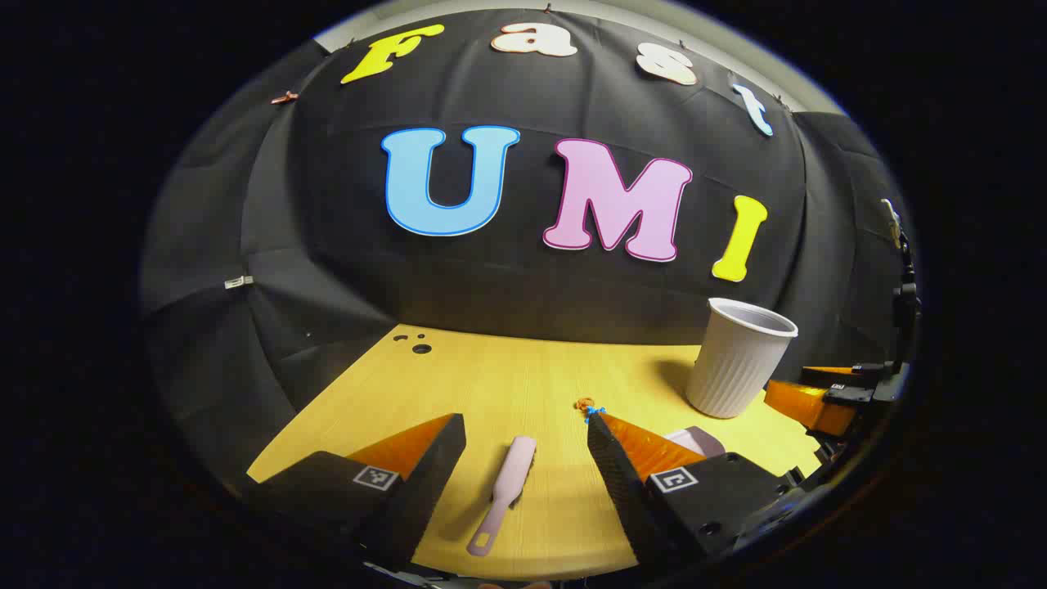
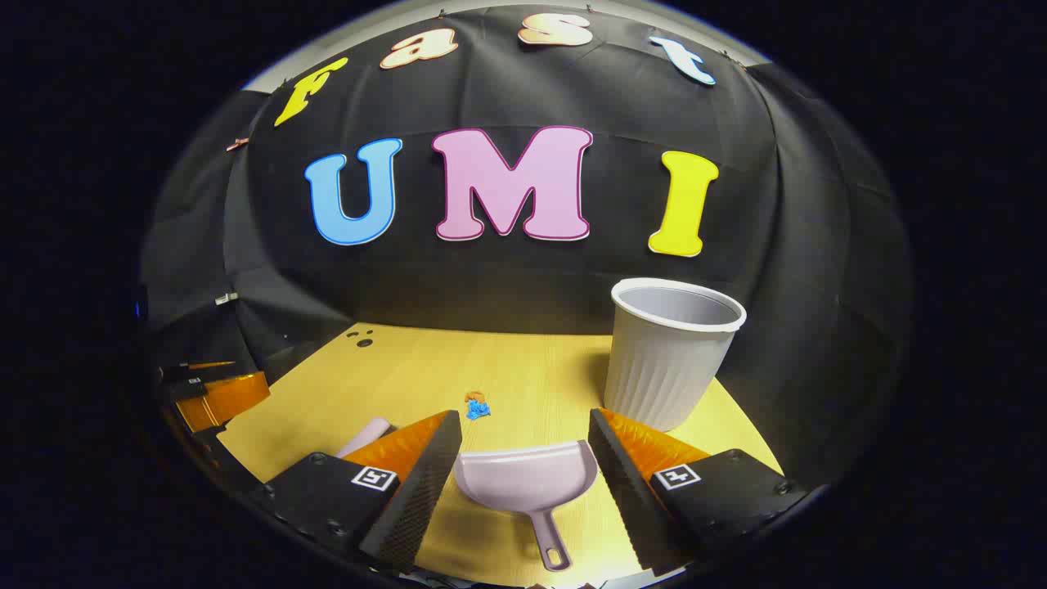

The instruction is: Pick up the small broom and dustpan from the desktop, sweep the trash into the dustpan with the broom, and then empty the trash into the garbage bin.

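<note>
The bench [image 2: 523, 368] is a yellow wooden top with a fine straight grain, and black cloth closes it in behind and at the sides. Near the far left corner the wood has some small dark holes [image 1: 417, 343].

One broom [image 1: 505, 491] lies flat on the bench in the left gripper view, a slim pale pink plastic piece with a loop at its near end. It lies between the fingers of the left tool [image 1: 526, 483], which stand wide open and hold nothing.

One dustpan [image 2: 527, 483], of the same pale pink smooth plastic, lies flat in the right gripper view with its handle toward the camera. It sits between the fingers of the right tool [image 2: 523, 483], also wide open and holding nothing.

One bin [image 2: 671, 352], grey-white with ribbed sides and a round rim, stands upright at the right. One small clump of trash [image 2: 477, 406], orange and blue, lies on the wood near the middle, apart from the dustpan.
</note>
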The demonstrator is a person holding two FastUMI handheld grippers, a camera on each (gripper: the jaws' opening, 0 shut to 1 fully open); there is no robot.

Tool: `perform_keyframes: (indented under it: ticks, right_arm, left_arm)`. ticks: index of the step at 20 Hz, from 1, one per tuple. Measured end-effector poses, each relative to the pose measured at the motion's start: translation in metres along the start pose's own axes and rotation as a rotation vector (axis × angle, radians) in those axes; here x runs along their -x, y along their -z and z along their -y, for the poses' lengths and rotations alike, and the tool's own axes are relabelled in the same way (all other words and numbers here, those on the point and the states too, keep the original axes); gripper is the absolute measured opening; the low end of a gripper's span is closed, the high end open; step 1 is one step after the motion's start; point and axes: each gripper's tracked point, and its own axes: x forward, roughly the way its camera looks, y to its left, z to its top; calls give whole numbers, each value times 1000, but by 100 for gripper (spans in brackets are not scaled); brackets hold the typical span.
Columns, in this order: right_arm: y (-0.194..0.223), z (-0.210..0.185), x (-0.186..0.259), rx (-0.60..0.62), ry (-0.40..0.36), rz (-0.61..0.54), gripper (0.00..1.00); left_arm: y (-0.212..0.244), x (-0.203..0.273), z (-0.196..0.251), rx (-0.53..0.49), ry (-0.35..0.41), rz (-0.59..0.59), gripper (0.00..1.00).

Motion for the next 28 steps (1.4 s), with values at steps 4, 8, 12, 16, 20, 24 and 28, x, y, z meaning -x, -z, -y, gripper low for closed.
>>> perform_keyframes:
  ticks: [4, 8, 12, 16, 20, 24, 28]
  right_arm:
    - [11, -3, -10, 12, -20, -35, 98]
    - [24, -4, -17, 8, -27, -88, 98]
    - [37, -7, -23, 20, -38, -132, 98]
    - [56, -15, -29, 12, -69, -191, 98]
    - [76, -18, -35, 0, -92, -255, 98]
    - [114, -10, -42, -18, -83, -384, 98]
    - [151, 0, -46, -70, -63, -527, 99]
  left_arm:
    - [15, -8, -8, -41, 20, -50, 96]
    - [25, -13, -13, -40, 44, -89, 96]
    - [39, -26, -14, -19, 65, -139, 96]
    - [59, -39, -18, -8, 66, -215, 96]
    - [90, -44, -21, 2, 65, -305, 96]
    - [115, -56, -24, -15, 61, -395, 96]
    - [143, -72, -15, -20, 80, -521, 96]
